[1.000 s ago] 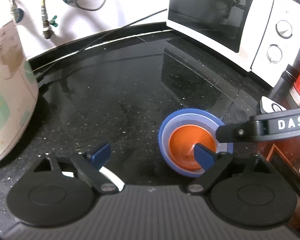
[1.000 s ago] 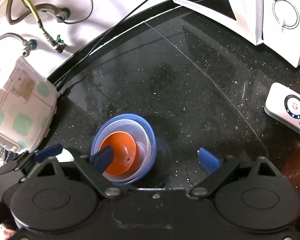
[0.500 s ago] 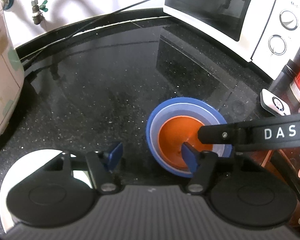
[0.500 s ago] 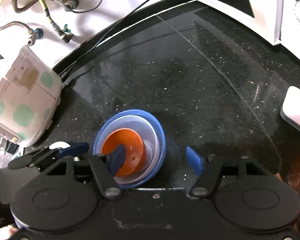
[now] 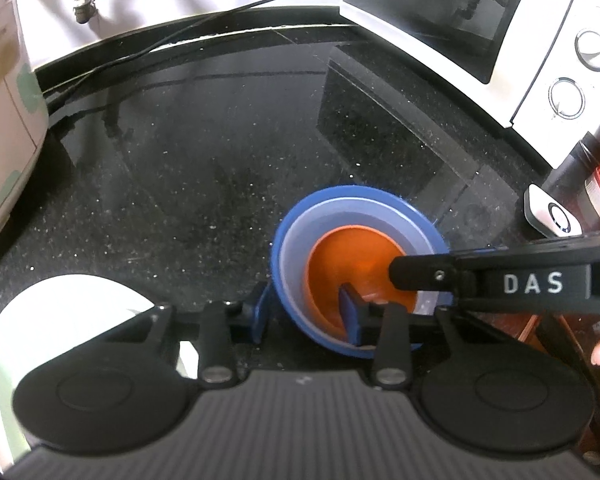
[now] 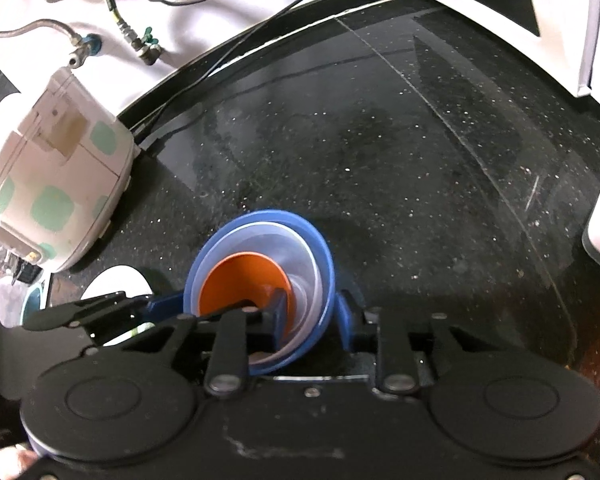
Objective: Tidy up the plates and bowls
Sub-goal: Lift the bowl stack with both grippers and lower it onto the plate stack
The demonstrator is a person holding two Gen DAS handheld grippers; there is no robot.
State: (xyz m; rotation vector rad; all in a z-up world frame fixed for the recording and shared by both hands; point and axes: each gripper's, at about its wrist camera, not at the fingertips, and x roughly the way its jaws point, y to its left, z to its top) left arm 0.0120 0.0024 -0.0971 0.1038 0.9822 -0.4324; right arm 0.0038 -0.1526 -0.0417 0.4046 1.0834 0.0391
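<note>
Both grippers have just closed on the nested bowls (image 5: pixel 360 264) at five o'clock on the counter (image 5: pixel 204 152): left gripper (image 5: pixel 306 314) and right gripper (image 6: pixel 312 314) each pinch opposite rims, likely ready to lift

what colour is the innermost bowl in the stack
Orange: the innermost bowl sits inside a pale bowl, clearest in the left wrist view.

The white plate (image 5: pixel 60 312) is mostly covered by the left tongs' body and cut off at the picture's lower left edge. The near rim of the stacked bowls (image 5: pixel 356 216) hides behind both tongs. The microwave (image 5: pixel 500 40) runs off the top right. Whether the pads actually press the bowl walls cannot be told.
</note>
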